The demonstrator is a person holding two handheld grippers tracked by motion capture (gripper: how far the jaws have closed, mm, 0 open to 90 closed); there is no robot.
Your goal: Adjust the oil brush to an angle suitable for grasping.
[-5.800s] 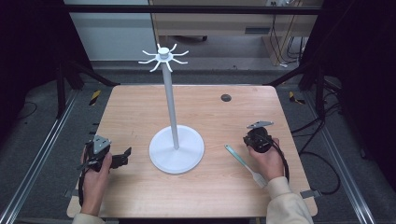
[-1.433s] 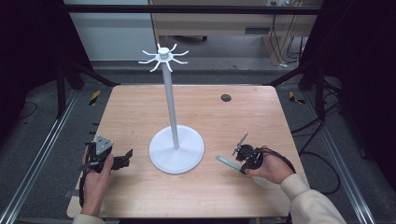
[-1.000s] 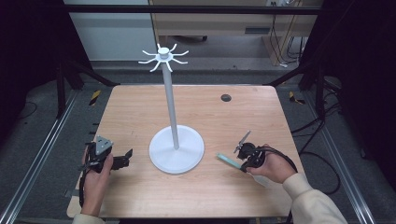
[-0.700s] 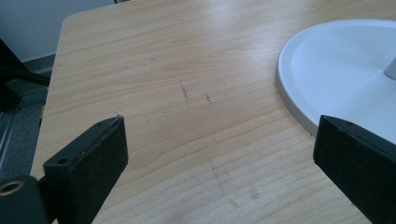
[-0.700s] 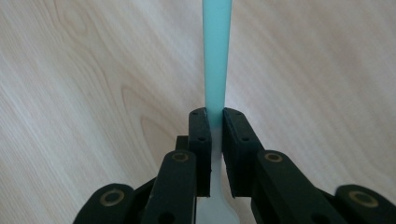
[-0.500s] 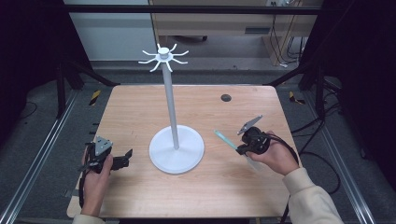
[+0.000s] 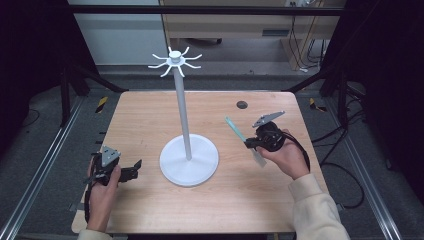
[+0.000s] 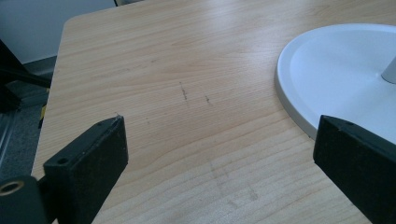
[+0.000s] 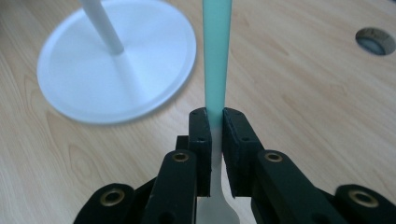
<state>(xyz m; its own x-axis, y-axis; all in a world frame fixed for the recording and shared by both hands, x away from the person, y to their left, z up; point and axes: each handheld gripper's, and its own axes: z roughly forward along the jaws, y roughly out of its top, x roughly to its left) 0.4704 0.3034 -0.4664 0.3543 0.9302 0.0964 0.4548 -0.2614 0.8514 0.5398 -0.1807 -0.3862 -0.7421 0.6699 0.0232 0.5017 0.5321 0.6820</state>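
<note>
- the spatula [image 7: 239, 133], a slim utensil w/ a teal handle and a pale translucent-white blade end, is now off the table and in the air, right of the stand; approx 1 s ago it lay low at the tabletop under the right hand, and nearly 6 s ago it lay flat on the wood, ungripped.
- right gripper [image 9: 214, 122] is clamped on it: both black pads press the flat shaft where teal meets white, w/ the teal handle running up and away from the jaws and the white end toward the hand.
- meaning, as a judgement: pick-up is done and the carry has begun; the handle tips toward the stand, so hanging it on a top hook looks the likely aim, not yet done.
- in the high view the right gripper sits higher and closer to the pole than 1 s ago; the grip reads the same.
- stand [image 7: 189, 160]: matte white, wide round dished base w/ a raised rim, thin straight pole, and a crown of short curved hooks [image 7: 174, 61] on top; all hooks bare.
- left gripper [image 7: 134, 167]: jaws wide apart w/ nothing between them, resting low at the table's near-left, same spot as before; the base rim is just beside one jaw.
- table [image 7: 140, 125]: pale wood-grain top, rounded corners, faint scuffs, and a dark round grommet [image 7: 242, 104] toward the far right.
</note>
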